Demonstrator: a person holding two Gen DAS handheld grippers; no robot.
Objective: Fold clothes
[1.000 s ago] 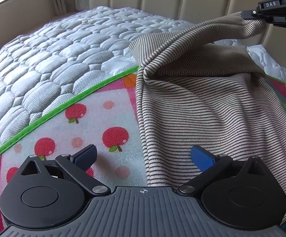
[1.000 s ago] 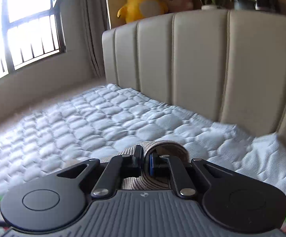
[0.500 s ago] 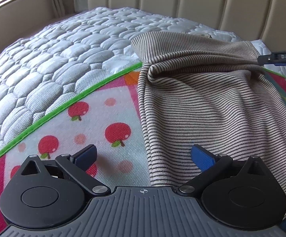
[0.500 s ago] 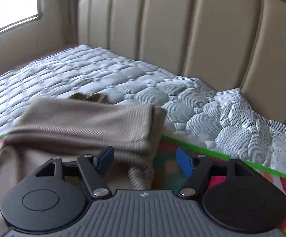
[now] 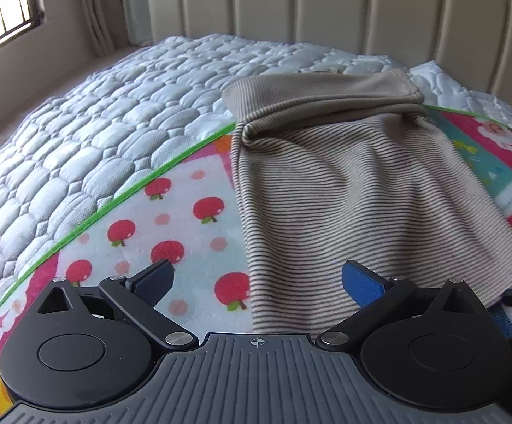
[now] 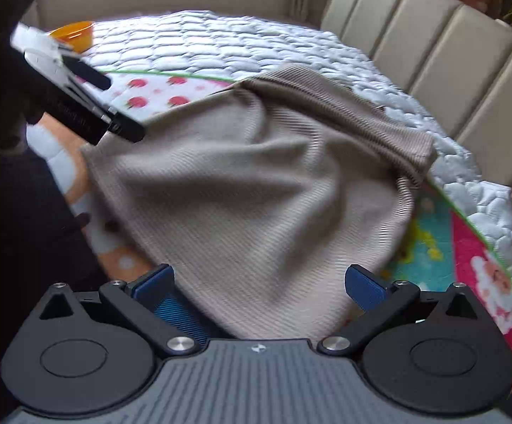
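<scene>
While the left wrist view looked down the bed, the left gripper (image 5: 256, 279) hung with its jaws wide and empty over the near edge of the striped garment (image 5: 354, 190), which lay on the colourful play mat (image 5: 171, 226), its far band (image 5: 323, 88) folded over and reaching past the mat's green edge onto the quilted mattress (image 5: 121, 120). From the right wrist view, the right gripper (image 6: 259, 282) had just been opening and stood at its widest, nothing pinched, though cloth lay between and under its fingers; the garment (image 6: 256, 183) sagged in soft wrinkles (the middle looked far from flat) toward the mat's right edge. To do the fold well, each gripper would probably need to pinch a near corner cleanly, take one layer only, and carry both evenly toward the far band so that the edges meet squarely.
</scene>
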